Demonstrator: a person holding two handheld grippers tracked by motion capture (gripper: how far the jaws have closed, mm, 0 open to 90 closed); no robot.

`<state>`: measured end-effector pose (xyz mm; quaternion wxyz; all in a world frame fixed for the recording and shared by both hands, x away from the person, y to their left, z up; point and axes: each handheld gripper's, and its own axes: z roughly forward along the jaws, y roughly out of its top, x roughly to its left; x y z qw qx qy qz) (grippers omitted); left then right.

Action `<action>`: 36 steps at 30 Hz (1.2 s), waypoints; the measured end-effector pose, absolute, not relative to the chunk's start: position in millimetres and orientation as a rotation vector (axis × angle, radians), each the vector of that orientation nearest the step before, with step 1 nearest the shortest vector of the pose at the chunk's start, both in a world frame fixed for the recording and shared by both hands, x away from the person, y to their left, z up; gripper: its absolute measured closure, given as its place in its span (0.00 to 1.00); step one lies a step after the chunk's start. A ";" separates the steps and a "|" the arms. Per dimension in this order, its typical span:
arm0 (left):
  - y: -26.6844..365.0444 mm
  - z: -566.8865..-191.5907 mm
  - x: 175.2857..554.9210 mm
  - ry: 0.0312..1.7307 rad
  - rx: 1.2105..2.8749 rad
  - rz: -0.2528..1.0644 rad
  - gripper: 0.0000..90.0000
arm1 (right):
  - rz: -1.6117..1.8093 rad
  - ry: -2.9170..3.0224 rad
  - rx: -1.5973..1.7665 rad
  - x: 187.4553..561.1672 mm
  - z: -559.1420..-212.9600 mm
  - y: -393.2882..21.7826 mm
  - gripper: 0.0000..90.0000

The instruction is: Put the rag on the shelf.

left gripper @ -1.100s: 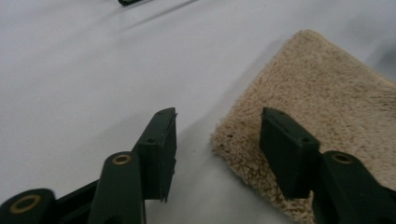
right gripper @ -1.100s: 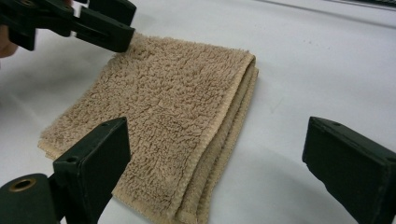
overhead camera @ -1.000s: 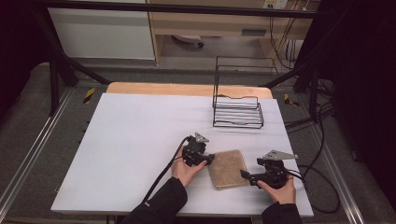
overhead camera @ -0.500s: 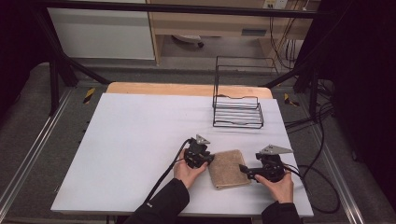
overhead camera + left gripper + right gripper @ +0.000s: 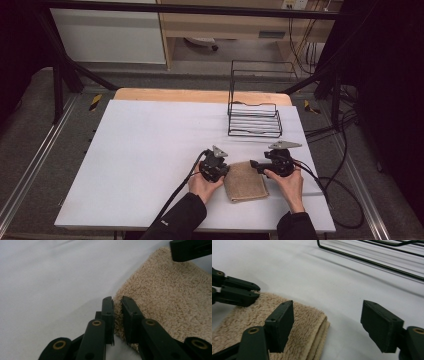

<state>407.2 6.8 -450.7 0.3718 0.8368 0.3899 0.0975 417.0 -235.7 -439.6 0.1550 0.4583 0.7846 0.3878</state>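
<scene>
Folded towel (image 5: 245, 181) lies flat on the table (image 5: 150, 150) near the front edge, between the two grippers, long axis running front to back.

Left gripper (image 5: 223, 171): at the towel's left far corner. In the left gripper view the jaws are nearly together, having just been closing, with the towel's corner edge (image 5: 117, 312) pinched in the narrow gap. Reads as clenched on the towel corner; the pads look to press the pile, though the hold is shallow. Rest of the towel spreads right and away from these fingers (image 5: 107, 315).

Right gripper (image 5: 253, 163): at the towel's right far corner. Jaws wide apart but just been closing. In the right gripper view one finger (image 5: 282, 322) sits over the towel's top, the other finger (image 5: 382, 325) stands off over bare table, so the layered folded edge (image 5: 322, 337) lies between them, untouched. Released, nothing held.

Key relation: both hands equally near, each at a far corner; the right still needs its jaws around the edge layers before any lift, judging by the gap.

Farther off: wire rack (image 5: 255, 112) stands well beyond the right gripper, apart from the towel.
</scene>
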 end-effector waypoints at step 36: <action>11.0 -452.5 409.6 0.987 2.117 0.203 0.92 | 1.108 2.376 1.407 414.6 -448.6 -228.8 0.91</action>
